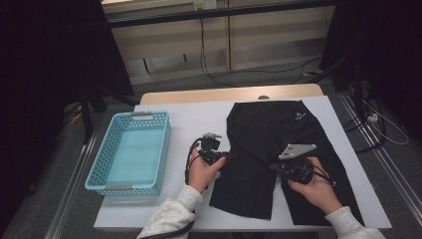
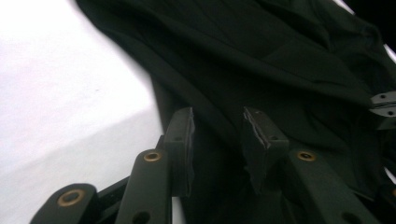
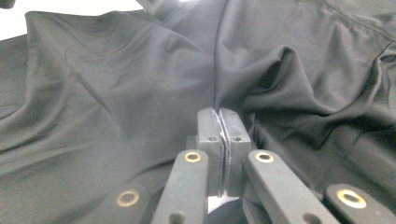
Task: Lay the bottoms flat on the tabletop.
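Black fabric shorts (image 1: 278,149) lay flat on the white table cover (image 1: 199,119), right of the light-blue plastic basket (image 1: 130,152). Left gripper (image 2: 217,133) at the shorts' left edge, jaws spread, nothing pinched. Right gripper (image 3: 219,128) pressed together on a fold of the shorts.

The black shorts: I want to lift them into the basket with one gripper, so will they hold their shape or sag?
The black shorts will probably sag: the fabric lies in soft folds and bunches into a ridge where the right gripper pinches it. They look thin and light. The smooth cloth may slip, so lifting from one pinch would likely let both legs dangle.
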A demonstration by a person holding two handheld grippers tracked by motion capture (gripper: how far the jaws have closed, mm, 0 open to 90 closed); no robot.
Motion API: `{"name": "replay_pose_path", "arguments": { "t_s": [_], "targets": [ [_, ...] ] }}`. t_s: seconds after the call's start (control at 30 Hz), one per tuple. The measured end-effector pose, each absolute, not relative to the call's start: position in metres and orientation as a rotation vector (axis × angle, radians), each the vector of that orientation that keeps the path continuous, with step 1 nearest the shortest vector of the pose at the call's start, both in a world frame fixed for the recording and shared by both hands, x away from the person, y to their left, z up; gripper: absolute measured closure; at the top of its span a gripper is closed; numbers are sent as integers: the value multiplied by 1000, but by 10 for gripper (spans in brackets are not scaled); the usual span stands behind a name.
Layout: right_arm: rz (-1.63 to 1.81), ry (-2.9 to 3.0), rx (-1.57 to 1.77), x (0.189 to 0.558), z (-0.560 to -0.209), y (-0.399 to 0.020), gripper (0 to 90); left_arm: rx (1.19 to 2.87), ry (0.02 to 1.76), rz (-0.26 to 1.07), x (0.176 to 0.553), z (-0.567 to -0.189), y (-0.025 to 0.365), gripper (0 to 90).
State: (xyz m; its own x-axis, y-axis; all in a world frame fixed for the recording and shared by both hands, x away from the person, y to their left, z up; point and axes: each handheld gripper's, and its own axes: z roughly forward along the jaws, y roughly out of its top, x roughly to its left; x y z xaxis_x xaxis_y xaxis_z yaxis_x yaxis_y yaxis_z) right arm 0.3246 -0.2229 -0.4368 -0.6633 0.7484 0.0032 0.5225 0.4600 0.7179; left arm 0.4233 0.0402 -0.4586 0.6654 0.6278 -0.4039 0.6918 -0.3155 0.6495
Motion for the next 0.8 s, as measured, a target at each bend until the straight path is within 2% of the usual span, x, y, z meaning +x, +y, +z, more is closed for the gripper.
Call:
{"name": "replay_pose_path", "arguments": {
  "t_s": [0.17,0.23,0.33,0.47,0.67,0.8],
  "targets": [
    [1019,2404,1071,324,-437,-220,869,2054,1016,-95,424,-460,26,726],
    [1020,2409,1065,324,-438,-219,864,2071,1015,-82,424,-460,23,818],
    [1022,2408,1064,323,-438,-218,854,2056,1042,-98,425,-461,21,893],
    [1028,2402,1059,323,-437,-219,822,2020,1053,-130,426,-454,27,900],
    [1070,2370,1087,323,-434,-220,661,1926,1084,-147,437,-433,56,900],
    [1089,2362,1106,324,-434,-221,598,1900,1116,-155,444,-433,68,900]
  ]
}}
